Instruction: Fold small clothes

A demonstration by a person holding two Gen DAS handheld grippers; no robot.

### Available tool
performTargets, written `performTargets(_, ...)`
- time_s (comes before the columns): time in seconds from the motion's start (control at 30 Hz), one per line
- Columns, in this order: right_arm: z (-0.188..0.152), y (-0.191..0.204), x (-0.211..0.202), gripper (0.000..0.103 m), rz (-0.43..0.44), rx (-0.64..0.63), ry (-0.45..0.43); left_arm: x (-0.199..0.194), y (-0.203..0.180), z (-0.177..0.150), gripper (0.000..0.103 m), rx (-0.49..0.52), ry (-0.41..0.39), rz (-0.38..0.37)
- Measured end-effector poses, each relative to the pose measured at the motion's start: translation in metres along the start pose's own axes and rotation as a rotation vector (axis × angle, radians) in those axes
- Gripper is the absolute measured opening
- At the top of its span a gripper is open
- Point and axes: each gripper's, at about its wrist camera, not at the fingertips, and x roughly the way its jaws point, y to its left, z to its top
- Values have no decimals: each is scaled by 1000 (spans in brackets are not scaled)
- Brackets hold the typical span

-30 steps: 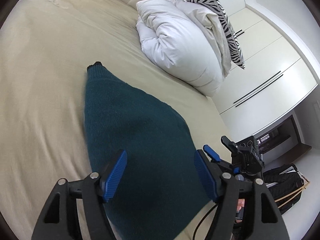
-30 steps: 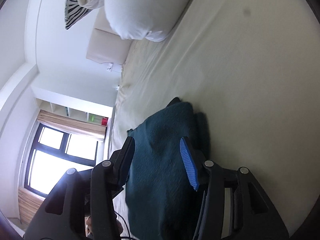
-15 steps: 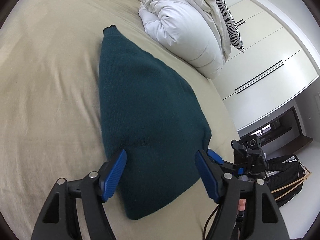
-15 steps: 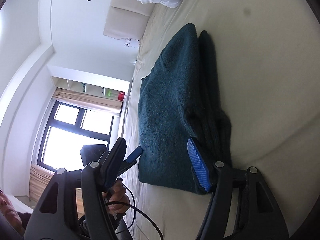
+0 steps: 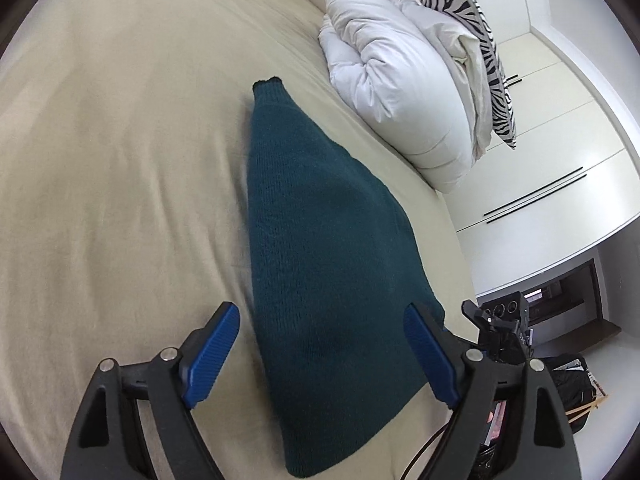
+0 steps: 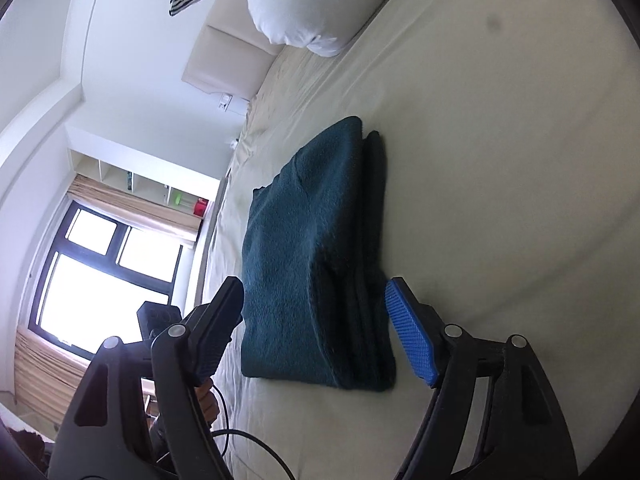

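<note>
I am working in a home bedroom: a wide bed [image 5: 120,160] under a beige sheet, a bundled white duvet [image 5: 400,100] and zebra-print pillow [image 5: 472,20] (piled at the headboard), white built-in wardrobes [image 5: 560,160], a curtained window [image 6: 100,264].

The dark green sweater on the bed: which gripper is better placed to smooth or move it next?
The right gripper, probably. Its open fingers frame the near end of the folded dark green sweater, where the stacked layers show. The left gripper, also open, hovers above the sweater's flat top.
</note>
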Motion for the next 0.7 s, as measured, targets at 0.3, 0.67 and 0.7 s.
performTargets(0.3,31,3,68,61,-119,20,178,43,-12,11,69,1,104,103)
performTargets(0.67,-3,55,51,24,-258,-74,145,-1,-20,-11,37,19,85,129)
performTargets(0.7,-10,65,47,23,-265,-94,142,-13,-21,-16,37,27,77,131)
